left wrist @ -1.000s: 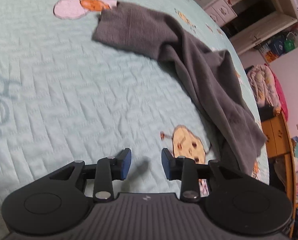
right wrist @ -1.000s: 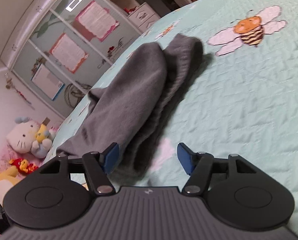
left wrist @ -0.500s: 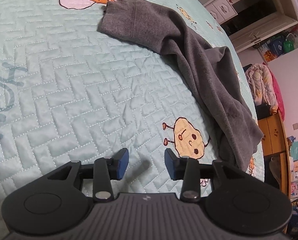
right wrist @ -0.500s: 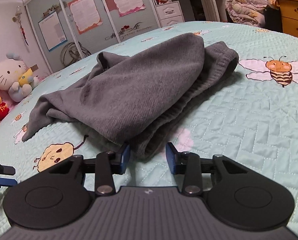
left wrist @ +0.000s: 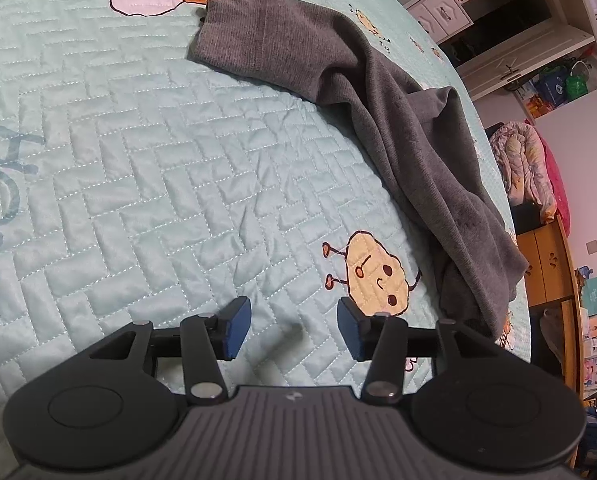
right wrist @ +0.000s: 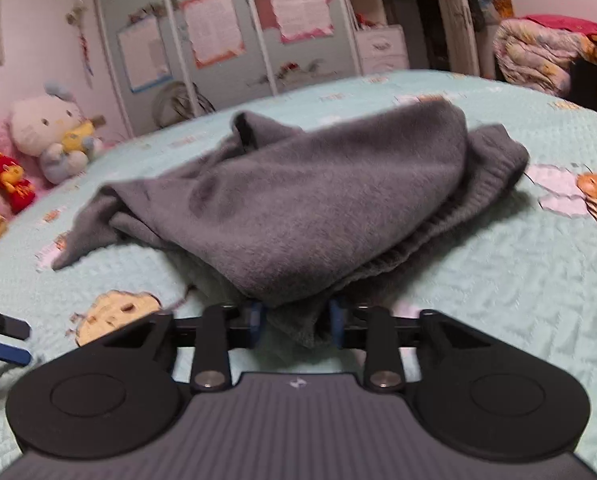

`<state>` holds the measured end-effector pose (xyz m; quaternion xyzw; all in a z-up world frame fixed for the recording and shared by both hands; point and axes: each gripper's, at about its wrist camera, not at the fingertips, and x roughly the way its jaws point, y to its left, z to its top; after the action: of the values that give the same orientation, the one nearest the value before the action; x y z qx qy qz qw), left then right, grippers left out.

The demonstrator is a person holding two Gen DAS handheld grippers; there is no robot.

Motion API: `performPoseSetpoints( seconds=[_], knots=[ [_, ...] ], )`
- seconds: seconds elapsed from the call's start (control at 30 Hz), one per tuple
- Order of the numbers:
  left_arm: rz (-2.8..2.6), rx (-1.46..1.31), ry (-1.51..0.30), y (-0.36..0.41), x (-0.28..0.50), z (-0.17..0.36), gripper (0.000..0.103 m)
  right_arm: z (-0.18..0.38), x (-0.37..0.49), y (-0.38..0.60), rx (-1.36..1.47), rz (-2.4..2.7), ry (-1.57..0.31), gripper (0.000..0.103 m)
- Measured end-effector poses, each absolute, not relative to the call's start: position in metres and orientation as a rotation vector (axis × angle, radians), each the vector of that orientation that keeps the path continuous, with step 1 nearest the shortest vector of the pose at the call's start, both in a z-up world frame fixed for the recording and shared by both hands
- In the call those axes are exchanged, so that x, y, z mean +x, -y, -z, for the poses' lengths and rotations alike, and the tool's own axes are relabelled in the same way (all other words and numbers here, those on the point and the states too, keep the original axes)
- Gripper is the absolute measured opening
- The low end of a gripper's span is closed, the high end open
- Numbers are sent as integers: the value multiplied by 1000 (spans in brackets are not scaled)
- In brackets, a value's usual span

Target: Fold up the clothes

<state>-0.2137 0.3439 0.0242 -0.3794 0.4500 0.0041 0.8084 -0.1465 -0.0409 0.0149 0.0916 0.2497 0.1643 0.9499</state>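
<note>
Folding has barely begun: the grey sweater (right wrist: 298, 208) lies bunched on the quilt (left wrist: 138, 184), its near edge pinched as the right gripper (right wrist: 296, 322) closes, while the left gripper (left wrist: 294, 330) widens, empty.

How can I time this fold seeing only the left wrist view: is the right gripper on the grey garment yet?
Observer: Yes. The right gripper has just been closing, and a bunched near edge of the grey garment sits between its pads.
Operator: Which end of the garment?
Observer: The end by the bee print, which lies to the right in the right wrist view.
Operator: Does that camera see my gripper?
Observer: Only the tips of the left gripper, at the picture's left edge, over the quilt and clear of the garment.
</note>
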Motion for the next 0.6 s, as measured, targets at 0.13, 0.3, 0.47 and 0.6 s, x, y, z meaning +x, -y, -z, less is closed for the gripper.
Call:
performPoseSetpoints(
  seconds=[0.13,0.3,0.47,0.6],
  knots=[
    [-19,-810,-971,-344,-212,-27,51,-32,-153,58,158,-282,-419,9],
    [-32,-803,-969,-347,-210,-31,51,-60,-156,109,23,-70,-338,5],
    [-39,-831,-959,-353,-209,-30,51,-67,-156,165,-60,114,-320,5],
    [-47,-845,-949,-358,-208,-31,51,-56,-159,184,-21,138,-358,5]
  ],
)
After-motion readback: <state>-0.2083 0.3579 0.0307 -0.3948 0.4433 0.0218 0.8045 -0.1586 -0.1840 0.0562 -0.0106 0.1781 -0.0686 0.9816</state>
